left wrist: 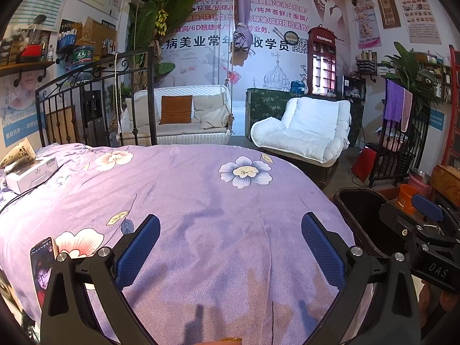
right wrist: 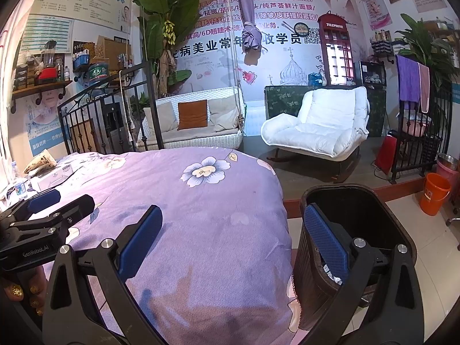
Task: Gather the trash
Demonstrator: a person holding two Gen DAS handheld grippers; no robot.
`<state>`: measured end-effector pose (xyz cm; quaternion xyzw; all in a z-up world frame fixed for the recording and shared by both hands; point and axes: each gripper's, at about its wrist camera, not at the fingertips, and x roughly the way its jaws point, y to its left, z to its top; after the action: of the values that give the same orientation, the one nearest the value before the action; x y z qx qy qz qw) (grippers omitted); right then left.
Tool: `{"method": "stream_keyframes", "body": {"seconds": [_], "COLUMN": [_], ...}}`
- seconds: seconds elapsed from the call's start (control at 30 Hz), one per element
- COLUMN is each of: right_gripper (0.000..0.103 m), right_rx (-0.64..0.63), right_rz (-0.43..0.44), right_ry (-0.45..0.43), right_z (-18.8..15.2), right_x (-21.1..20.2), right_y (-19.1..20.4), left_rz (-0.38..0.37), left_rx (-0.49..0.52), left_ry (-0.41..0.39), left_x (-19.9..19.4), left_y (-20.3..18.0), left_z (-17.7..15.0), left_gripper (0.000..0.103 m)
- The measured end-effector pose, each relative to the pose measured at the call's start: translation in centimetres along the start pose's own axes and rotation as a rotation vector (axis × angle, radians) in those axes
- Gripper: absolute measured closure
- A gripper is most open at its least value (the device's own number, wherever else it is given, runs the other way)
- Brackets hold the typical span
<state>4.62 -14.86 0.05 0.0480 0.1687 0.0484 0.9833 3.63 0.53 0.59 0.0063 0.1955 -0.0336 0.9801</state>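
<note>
Right wrist view: right gripper (right wrist: 241,238) and left gripper (left wrist: 230,250) gape wide, empty, above the bedspread (left wrist: 201,189).

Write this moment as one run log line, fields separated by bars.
left hand-held gripper open, empty | right hand-held gripper open, empty | over bed | bin beside bed

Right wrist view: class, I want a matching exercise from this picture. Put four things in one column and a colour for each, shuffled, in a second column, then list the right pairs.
Things:
1. bucket
2. rocking chair
3. bedspread
4. waste bin

Colours:
A. white
B. black
C. orange
D. purple with flowers

Pairs: 1-C, 2-A, 3-D, 4-B
</note>
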Motion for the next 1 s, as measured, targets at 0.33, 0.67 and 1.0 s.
{"method": "stream_keyframes", "body": {"seconds": [0.33,0.67,1.0], "right_gripper": [0.005,0.005,0.005], "right_rx": [0.001,0.001,0.002], "right_rz": [0.0,-0.001,0.0], "right_ry": [0.0,0.0,0.002], "right_z": [0.14,0.14,0.26], "right_x": [-0.04,-0.1,-0.13], "right_y": [-0.06,0.04,-0.01], "left_rz": [-0.001,0.0,0.003], "left_rx": [-0.001,-0.002,0.005], "left_ry": [-0.001,-0.001,0.007], "left_x": [0.04,-0.06,0.23], "left_y": [0.09,-0.04,0.07], "left_z": [0.04,0.03,-0.18], "left_gripper": [0.005,0.005,0.005]}}
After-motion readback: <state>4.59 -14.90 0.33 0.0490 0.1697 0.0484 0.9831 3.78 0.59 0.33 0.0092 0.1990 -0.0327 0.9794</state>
